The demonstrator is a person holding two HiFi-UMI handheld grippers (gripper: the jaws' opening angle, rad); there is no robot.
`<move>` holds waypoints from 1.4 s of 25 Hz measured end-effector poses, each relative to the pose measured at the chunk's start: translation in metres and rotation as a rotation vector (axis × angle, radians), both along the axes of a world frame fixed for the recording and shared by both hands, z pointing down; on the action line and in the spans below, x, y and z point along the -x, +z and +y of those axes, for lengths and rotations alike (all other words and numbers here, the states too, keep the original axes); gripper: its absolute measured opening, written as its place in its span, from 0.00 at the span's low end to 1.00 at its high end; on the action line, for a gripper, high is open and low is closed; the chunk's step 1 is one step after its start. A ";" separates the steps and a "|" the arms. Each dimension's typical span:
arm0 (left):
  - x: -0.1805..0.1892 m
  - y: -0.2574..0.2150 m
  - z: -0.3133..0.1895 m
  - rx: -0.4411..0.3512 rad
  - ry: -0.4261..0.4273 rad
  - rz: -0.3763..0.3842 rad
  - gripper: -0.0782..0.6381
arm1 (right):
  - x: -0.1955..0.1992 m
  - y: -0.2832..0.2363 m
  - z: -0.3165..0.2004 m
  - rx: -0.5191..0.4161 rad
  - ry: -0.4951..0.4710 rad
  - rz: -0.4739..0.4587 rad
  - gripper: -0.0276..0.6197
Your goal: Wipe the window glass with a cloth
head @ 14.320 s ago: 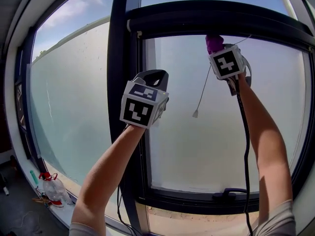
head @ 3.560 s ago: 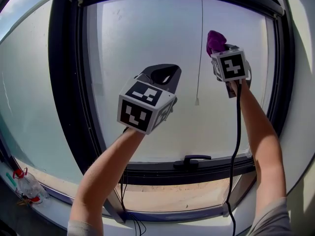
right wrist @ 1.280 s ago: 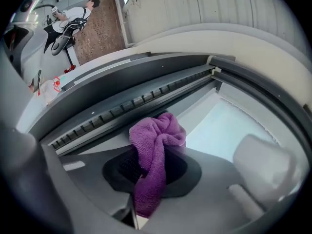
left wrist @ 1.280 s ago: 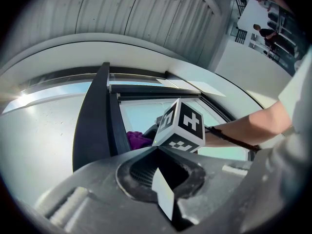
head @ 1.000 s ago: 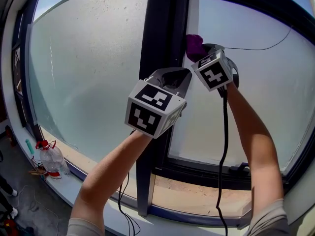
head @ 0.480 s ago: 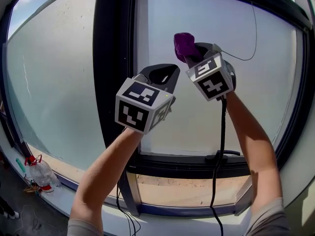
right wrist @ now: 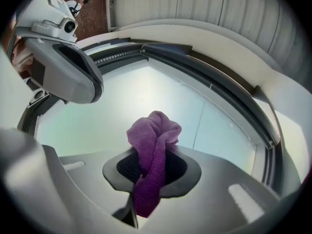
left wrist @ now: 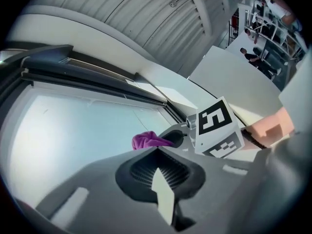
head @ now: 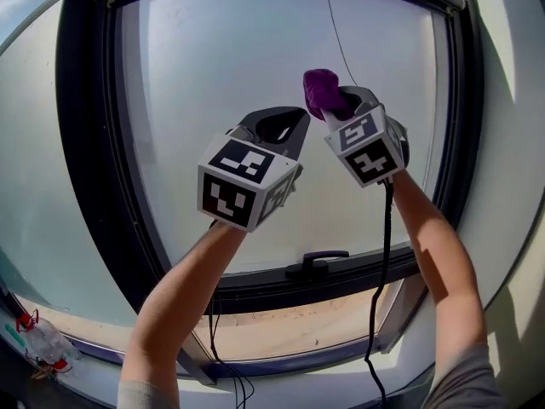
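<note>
The window glass (head: 255,75) sits in a black frame (head: 85,143). My right gripper (head: 334,102) is shut on a bunched purple cloth (head: 321,90), held up near the middle of the pane; whether it touches the glass I cannot tell. In the right gripper view the cloth (right wrist: 153,143) sticks up from between the closed jaws of the right gripper (right wrist: 150,175). My left gripper (head: 279,128) hovers just left of it, shut and holding nothing. The left gripper view shows that gripper (left wrist: 161,172) closed, with the cloth (left wrist: 150,141) beyond it.
A black window handle (head: 316,262) lies on the lower frame. A thin blind cord (head: 335,28) hangs down in front of the glass from the top. A plastic bottle (head: 41,344) stands on the sill at lower left. A cable (head: 381,262) trails from the right gripper.
The right gripper and cloth have moved from the pane's left edge, by the thick black mullion, toward its middle. The left gripper stayed alongside. The head view swung right.
</note>
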State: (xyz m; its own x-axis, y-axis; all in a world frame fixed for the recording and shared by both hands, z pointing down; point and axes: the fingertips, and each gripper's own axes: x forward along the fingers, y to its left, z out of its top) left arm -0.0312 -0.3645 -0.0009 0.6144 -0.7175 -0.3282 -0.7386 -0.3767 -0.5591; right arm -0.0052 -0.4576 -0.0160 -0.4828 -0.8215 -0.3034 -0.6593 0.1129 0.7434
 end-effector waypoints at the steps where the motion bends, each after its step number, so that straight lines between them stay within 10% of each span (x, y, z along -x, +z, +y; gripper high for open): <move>1: -0.013 0.001 -0.003 0.001 0.017 -0.005 0.11 | -0.016 0.003 -0.005 0.006 0.023 -0.002 0.19; 19: -0.139 0.011 -0.040 0.012 0.099 -0.060 0.11 | -0.246 -0.003 -0.086 0.055 0.297 -0.258 0.19; 35: -0.130 0.019 -0.054 0.027 0.051 -0.045 0.11 | -0.295 -0.006 -0.133 0.141 0.553 -0.269 0.19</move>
